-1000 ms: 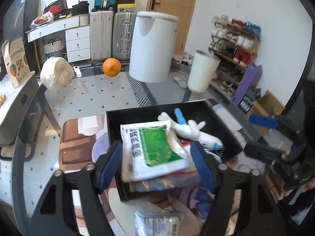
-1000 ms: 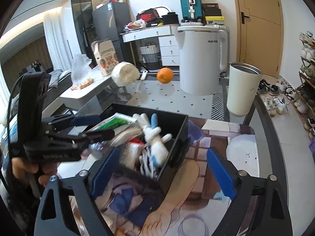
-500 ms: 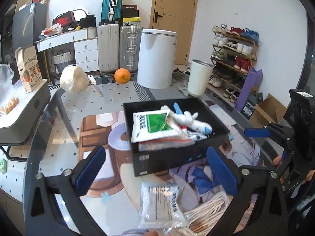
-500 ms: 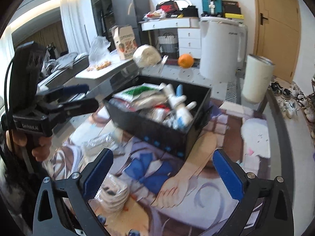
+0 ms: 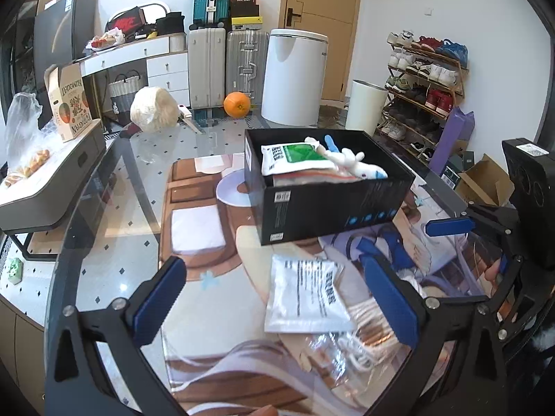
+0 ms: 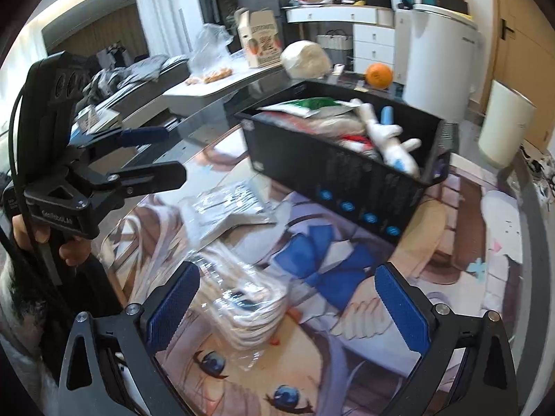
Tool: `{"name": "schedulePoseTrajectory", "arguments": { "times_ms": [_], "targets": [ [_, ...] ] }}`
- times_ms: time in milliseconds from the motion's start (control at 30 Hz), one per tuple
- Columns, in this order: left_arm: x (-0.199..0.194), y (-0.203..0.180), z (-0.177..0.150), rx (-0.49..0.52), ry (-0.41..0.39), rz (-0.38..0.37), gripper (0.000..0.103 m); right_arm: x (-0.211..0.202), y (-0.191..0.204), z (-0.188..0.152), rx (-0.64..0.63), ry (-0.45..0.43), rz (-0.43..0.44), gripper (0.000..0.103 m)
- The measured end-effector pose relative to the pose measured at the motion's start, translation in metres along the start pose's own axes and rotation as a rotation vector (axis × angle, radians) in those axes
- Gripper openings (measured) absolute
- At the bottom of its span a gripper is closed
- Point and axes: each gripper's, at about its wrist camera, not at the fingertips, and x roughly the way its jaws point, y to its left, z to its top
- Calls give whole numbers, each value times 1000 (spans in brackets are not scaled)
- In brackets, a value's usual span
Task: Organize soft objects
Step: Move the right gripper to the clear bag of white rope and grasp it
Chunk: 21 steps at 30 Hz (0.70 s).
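Left wrist view: the left tool (image 5: pixel 277 298) hangs released over a flat white printed pouch (image 5: pixel 305 300); the black open box (image 5: pixel 329 204) lies ahead.

Right wrist view: the right tool (image 6: pixel 288 306) is released, the clear-wrapped white cord bundle (image 6: pixel 242 298) just beyond its left finger. Slippery film could slide from a shallow pinch.

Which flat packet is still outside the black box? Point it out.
The grey-printed white packet on the mat, between the open left gripper fingers. The green-labelled packet already lies in the black box.
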Motion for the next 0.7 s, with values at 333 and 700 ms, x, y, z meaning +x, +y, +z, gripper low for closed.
{"name": "schedulePoseTrajectory", "arguments": {
  "times_ms": [333,700],
  "targets": [
    [2,-2,-4,29,23,21,103,22,24,-3,-72,69,59,103],
    [8,-4,-5,39,46,16,103,40,40,-3,-145,120,64,102]
  ]
}}
